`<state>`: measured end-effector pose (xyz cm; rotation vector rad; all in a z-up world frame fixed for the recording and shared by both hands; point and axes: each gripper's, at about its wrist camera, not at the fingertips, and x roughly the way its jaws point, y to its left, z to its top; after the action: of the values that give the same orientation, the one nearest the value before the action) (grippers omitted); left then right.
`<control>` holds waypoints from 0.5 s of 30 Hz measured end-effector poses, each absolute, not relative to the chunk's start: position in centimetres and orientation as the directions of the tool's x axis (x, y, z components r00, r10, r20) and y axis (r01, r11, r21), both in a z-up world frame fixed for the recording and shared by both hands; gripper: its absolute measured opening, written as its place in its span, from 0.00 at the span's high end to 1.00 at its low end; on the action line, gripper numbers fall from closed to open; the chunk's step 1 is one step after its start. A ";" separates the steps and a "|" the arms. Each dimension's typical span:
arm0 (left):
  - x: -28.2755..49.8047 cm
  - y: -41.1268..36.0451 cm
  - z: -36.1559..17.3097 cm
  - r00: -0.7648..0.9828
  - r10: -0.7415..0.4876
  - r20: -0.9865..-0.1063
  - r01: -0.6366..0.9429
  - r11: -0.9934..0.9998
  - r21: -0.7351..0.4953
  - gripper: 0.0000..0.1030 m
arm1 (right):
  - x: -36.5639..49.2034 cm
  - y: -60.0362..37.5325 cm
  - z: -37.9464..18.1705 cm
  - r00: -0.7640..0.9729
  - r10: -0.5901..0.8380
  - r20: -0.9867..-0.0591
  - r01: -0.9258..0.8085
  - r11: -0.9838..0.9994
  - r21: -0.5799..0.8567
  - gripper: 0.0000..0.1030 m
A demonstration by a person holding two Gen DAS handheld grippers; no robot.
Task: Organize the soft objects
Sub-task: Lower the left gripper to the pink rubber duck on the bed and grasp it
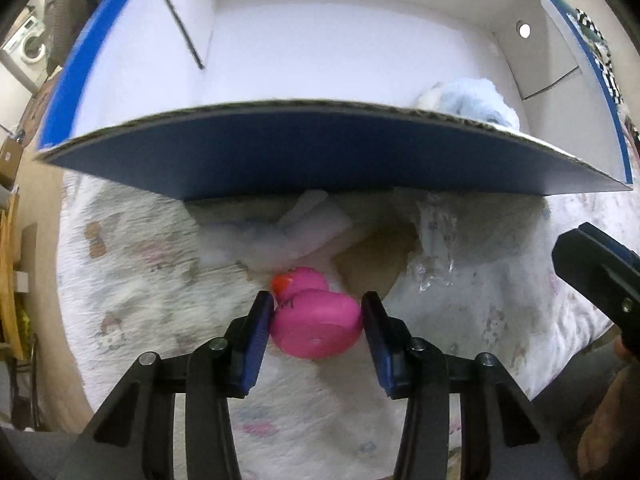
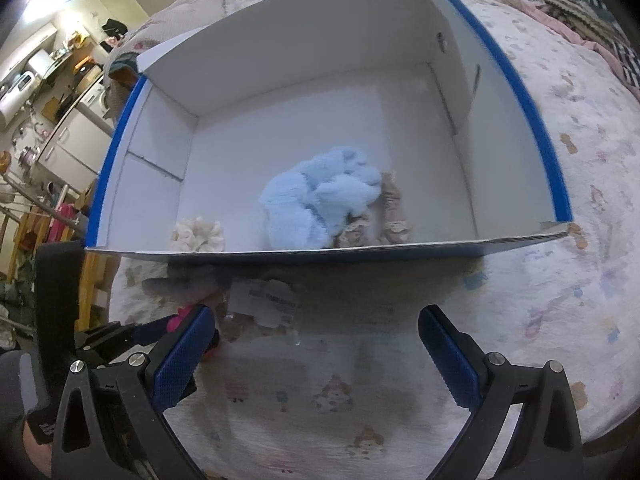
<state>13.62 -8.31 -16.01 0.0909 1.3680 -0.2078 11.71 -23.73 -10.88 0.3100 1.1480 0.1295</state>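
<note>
My left gripper is shut on a pink rubber duck with an orange beak, held just above the patterned bedspread, in front of the blue-and-white cardboard box. My right gripper is open and empty, in front of the same box. Inside the box lie a fluffy light-blue plush, a cream plush piece and beige knitted items. The blue plush peeks over the box wall in the left wrist view. A bit of the pink duck shows at the right view's left.
Crumpled clear plastic wrap and white packaging lie on the bed by the box's front wall. The right gripper's body shows at the right edge. Kitchen furniture stands beyond the bed on the left.
</note>
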 end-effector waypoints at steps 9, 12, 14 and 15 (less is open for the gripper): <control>12.3 -2.8 -12.7 0.254 -0.101 -0.962 0.126 0.990 -0.071 0.59 | 12.0 -25.0 -12.7 0.353 0.354 -0.866 0.133 0.897 0.421 0.00; 12.2 -0.9 -11.1 0.306 -0.083 -0.948 0.078 0.995 -0.062 0.59 | 12.5 -24.6 -14.0 0.309 0.393 -0.866 0.159 0.876 0.454 0.00; 11.8 -0.3 -10.2 0.329 -0.069 -0.942 0.053 0.997 -0.055 0.59 | 12.9 -24.0 -14.6 0.288 0.391 -0.874 0.154 0.882 0.446 0.00; 11.9 0.1 -9.8 0.335 -0.064 -0.940 0.042 0.998 -0.052 0.59 | 13.2 -23.6 -14.9 0.279 0.386 -0.879 0.151 0.887 0.437 0.00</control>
<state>11.88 0.07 -9.85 -0.0199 1.2277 -0.0689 13.23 -23.56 -14.91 0.4896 1.2928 0.1663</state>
